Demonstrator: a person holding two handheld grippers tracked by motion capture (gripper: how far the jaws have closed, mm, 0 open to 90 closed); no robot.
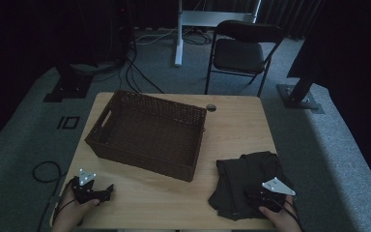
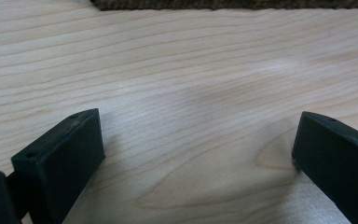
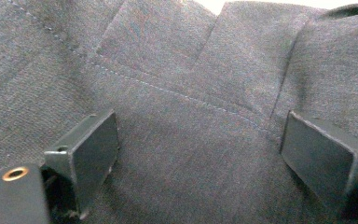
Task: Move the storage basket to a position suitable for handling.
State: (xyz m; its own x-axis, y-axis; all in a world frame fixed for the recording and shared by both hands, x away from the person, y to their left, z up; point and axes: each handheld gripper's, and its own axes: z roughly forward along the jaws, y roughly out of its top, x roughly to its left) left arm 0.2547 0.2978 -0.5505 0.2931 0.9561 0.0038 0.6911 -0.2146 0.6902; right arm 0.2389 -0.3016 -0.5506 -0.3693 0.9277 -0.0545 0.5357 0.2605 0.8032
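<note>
Dark curtains hang at the back of this dim room, and a black folding chair [image 1: 241,50] stands behind a light wooden counter [image 1: 236,130].

On the counter sits a brown woven basket [image 1: 147,133], in the middle of the high view and a bit to the left. It looks bare inside. A dark grey folded cloth [image 1: 246,186] lies flat at the lower right of the frame, well apart from the basket (it might be trousers, since I can see stitched seams and pleats up close).

The right hand-held gripper [image 1: 265,193] sits on top of the cloth. Its jaws are spread wide, with cloth under and between them, but they are not pinching it yet. The left hand-held gripper [image 1: 99,193] rests at the lower left, on bare wood. Its jaws are spread too, with nothing between them.

I think the job is to put the cloth into the basket, and it has hardly begun. Nothing is picked up. What is left: squeeze the cloth, lift it, carry it over to the left and drop it in.

The folded cloth is a little longer than wide. Its long way runs from the near edge of the counter up toward the far side, tipped slightly to the right at the top.
</note>
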